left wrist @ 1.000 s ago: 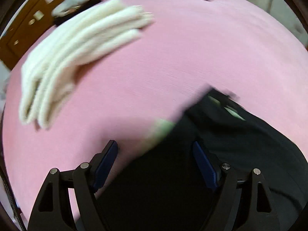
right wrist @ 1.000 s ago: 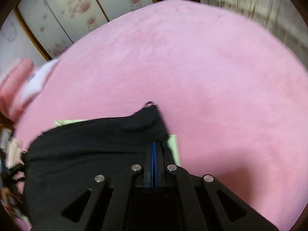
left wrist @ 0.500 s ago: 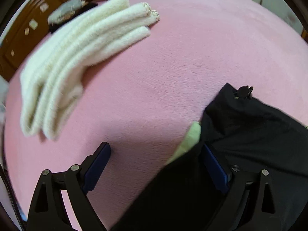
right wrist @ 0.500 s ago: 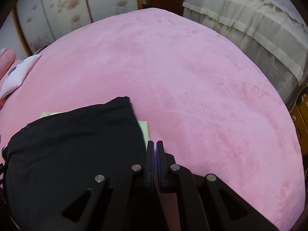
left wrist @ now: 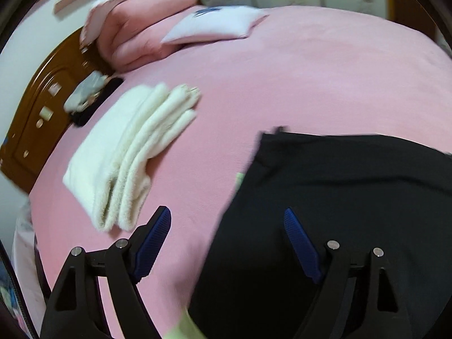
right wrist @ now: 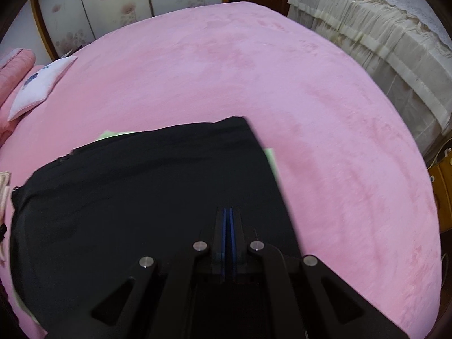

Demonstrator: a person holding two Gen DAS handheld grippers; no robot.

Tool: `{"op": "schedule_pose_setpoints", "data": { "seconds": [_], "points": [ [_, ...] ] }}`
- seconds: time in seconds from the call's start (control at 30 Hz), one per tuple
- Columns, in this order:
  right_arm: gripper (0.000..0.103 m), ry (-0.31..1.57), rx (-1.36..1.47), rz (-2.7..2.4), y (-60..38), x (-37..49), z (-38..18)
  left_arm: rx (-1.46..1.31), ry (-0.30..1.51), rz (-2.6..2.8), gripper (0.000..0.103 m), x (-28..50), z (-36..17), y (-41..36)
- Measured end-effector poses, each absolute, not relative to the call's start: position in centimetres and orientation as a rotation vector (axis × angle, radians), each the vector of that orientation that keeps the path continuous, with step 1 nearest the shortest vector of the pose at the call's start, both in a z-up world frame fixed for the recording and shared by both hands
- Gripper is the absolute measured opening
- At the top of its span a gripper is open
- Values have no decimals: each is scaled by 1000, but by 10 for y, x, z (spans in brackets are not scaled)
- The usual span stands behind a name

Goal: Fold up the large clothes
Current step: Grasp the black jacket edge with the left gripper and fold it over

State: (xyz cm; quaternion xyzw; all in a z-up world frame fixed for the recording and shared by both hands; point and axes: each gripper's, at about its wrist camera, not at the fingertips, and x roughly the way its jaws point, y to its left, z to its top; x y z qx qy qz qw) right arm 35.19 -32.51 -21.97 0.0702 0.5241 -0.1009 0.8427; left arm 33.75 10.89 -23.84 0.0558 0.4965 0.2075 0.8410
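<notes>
A black garment [left wrist: 353, 186] lies flat on the pink bed cover [left wrist: 310, 84], with a pale green layer [left wrist: 239, 179] peeking out from under its edge. My left gripper [left wrist: 226, 213] hovers above the garment's left edge; its jaws are closing and no cloth is pressed between the pads. In the right wrist view the same black garment [right wrist: 141, 192] spreads out, and the green layer [right wrist: 271, 158] shows at its right side. My right gripper [right wrist: 228, 209] is above the garment, pads together, and no cloth shows between them.
A folded cream-white blanket [left wrist: 127, 152] lies left of the garment. Behind it are a pink quilt [left wrist: 141, 34], a white pillow [left wrist: 214, 25], small dark items [left wrist: 90, 99] and a wooden headboard [left wrist: 36, 107]. Cream-draped furniture [right wrist: 367, 42] stands past the bed's right edge.
Both grippers have risen and drawn back from the black garment. The left one has rolled, and its right finger no longer touches the cloth. The garment now lies flat.
</notes>
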Motion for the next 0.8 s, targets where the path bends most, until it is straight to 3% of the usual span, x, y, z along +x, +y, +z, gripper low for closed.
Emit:
{"op": "schedule_pose_setpoints", "data": {
  "seconds": [0.1,0.2,0.3,0.37,0.47,0.8],
  "points": [
    [2,1124,177,-176,-305,344,-216,81,1065,338,80,330,-216,73],
    [2,1149,208,-107,-285,334,-216,41,1113,286,67,311,-208,40],
    [2,1173,220,-22,-264,325,-217,-69,1187,252,50,288,-215,20],
    [2,1184,227,38,-250,321,-219,-180,1251,256,30,274,-226,19],
    [2,1200,195,120,-227,321,-222,-304,1328,311,11,250,-246,21],
    [2,1313,144,241,-163,364,-259,-425,1357,348,10,203,-261,28]
  ]
}}
